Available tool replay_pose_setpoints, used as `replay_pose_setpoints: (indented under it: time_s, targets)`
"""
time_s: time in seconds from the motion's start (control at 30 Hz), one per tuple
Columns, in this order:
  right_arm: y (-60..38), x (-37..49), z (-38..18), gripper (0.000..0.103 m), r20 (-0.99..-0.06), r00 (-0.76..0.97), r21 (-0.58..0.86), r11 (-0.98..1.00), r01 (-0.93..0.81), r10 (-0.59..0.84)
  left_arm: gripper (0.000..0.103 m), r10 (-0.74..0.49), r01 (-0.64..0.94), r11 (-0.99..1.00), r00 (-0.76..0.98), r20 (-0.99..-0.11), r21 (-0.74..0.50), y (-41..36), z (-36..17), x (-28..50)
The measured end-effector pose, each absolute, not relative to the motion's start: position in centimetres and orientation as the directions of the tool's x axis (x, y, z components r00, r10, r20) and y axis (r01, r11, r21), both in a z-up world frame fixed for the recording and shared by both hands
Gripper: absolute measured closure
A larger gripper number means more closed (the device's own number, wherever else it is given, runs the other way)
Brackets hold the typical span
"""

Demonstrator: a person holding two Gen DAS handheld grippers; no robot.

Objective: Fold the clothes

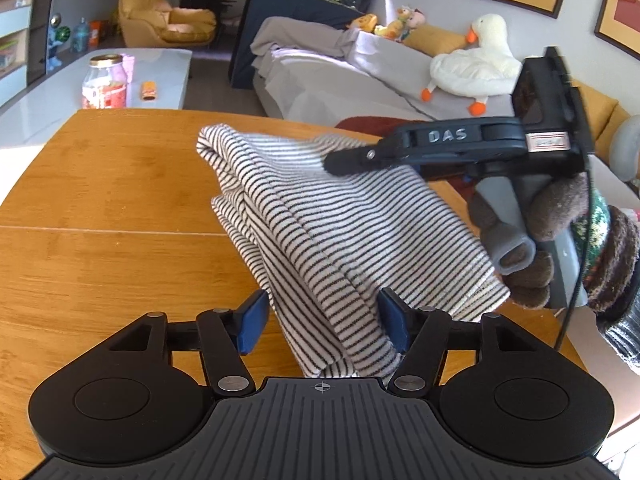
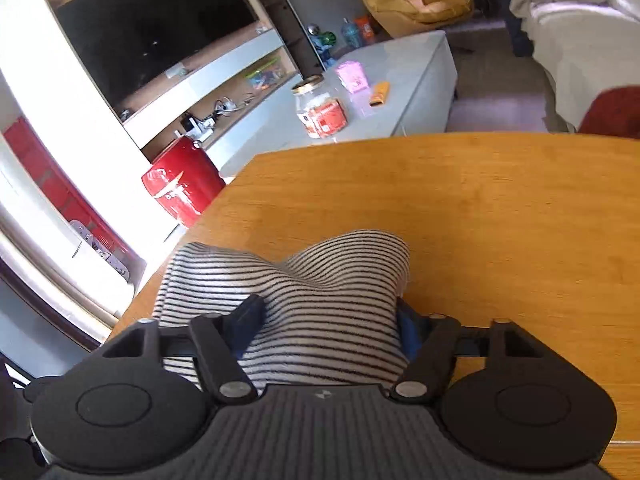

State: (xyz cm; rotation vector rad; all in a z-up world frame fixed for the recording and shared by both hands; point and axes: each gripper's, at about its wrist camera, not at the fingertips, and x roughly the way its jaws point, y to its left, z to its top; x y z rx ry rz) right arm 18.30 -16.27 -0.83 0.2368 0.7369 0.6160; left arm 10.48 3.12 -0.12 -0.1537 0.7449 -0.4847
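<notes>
While the left wrist view looks across the honey-coloured wooden table [image 1: 100, 208], a white knit garment with thin black stripes [image 1: 320, 216] hangs bunched above the tabletop. Its lower folds pass between the blue pads of the left gripper [image 1: 322, 322], whose jaws stand partly open; the cloth lies against the right-hand pad, while a gap shows beside the left-hand pad. At upper right, the black right gripper [image 1: 348, 162] reaches in from the side, its tip buried in the fabric's upper edge, held by a hand in a brown fuzzy glove [image 1: 532, 240]. Behind the table sit a grey sofa [image 1: 340, 80] and a white plush duck [image 1: 476, 64].

From the right wrist view, the same striped garment [image 2: 312, 292] fills the space between the fingers of the right gripper [image 2: 324, 320]. Both pads are largely covered by cloth, jaws about half apart and apparently pinching the bundle. The fabric rises over the near table [image 2: 480, 220] edge. Beyond stand a glass jar with a red label [image 2: 320, 110] and a dark television screen [image 2: 152, 32].
</notes>
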Motion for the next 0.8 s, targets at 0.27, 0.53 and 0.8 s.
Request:
replay_pose_setpoints:
  time_s: [0.27,0.53,0.8]
  targets:
    - [-14.9,16.1,-2.1,0.048,-0.609,0.674,0.139,0.893,-0.428,0.418,0.033,-0.500,0.381,0.866,0.636,-0.588,-0.323,3.9,0.2,10.2]
    - [-14.7,14.9,-1.7,0.045,-0.573,0.715,0.112,0.903,-0.414,0.399,0.034,-0.501,0.407,0.866,0.706,-0.501,-0.291,4.1,6.4,12.7]
    - [-17.1,14.7,-0.5,0.042,-0.545,0.705,0.236,0.890,-0.389,0.453,0.044,-0.466,0.277,0.881,0.652,-0.599,-0.383,3.3,3.2,21.0]
